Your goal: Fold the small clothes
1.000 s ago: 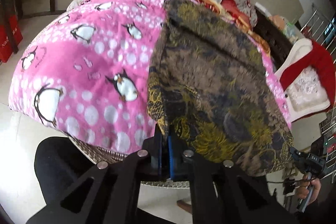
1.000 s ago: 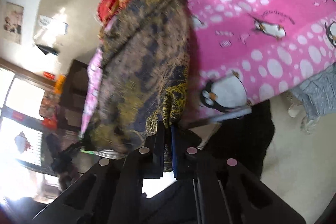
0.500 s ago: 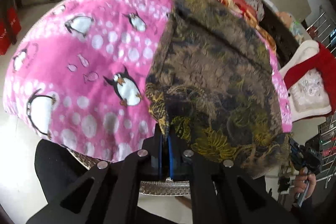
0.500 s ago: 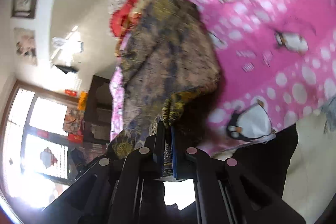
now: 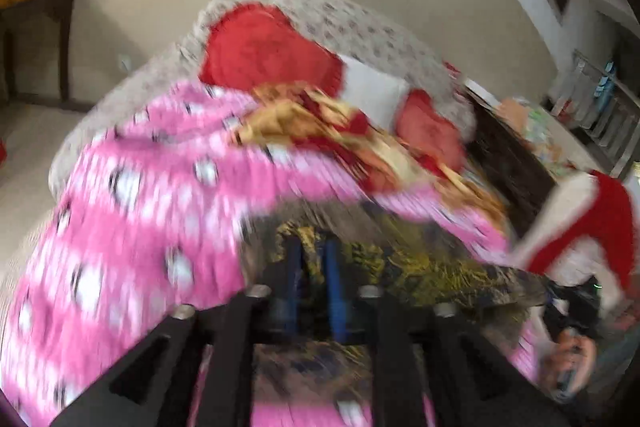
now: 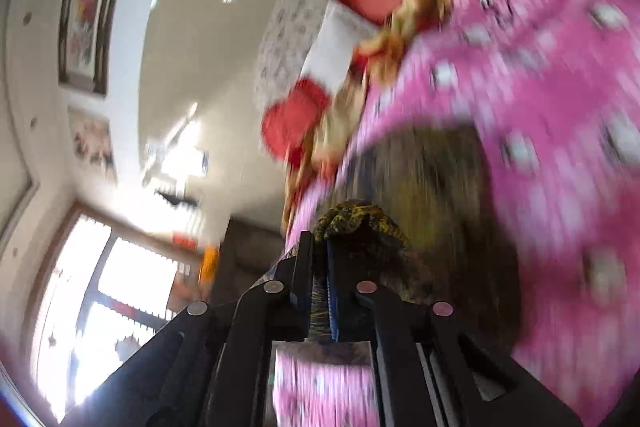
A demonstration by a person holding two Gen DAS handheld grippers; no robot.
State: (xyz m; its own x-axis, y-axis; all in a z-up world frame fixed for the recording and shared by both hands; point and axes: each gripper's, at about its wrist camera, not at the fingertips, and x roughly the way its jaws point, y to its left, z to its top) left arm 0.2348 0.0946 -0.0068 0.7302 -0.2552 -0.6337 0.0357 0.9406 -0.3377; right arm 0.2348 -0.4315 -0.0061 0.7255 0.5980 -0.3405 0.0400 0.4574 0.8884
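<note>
Olive-brown patterned garment (image 6: 420, 187) lies bunched on the pink penguin blanket (image 5: 152, 211), motion-blurred. Right gripper (image 6: 319, 263) is clamped on its edge. Left gripper (image 5: 314, 263) is parted, fingers over the cloth.

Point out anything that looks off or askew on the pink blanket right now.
The patterned cloth is bunched, not flat: the right gripper pinches a crumpled wad of it, while the left gripper shows a gap between its fingers over the fabric. Both views are motion-blurred. The pink blanket itself shows nothing spilled or torn.
</note>
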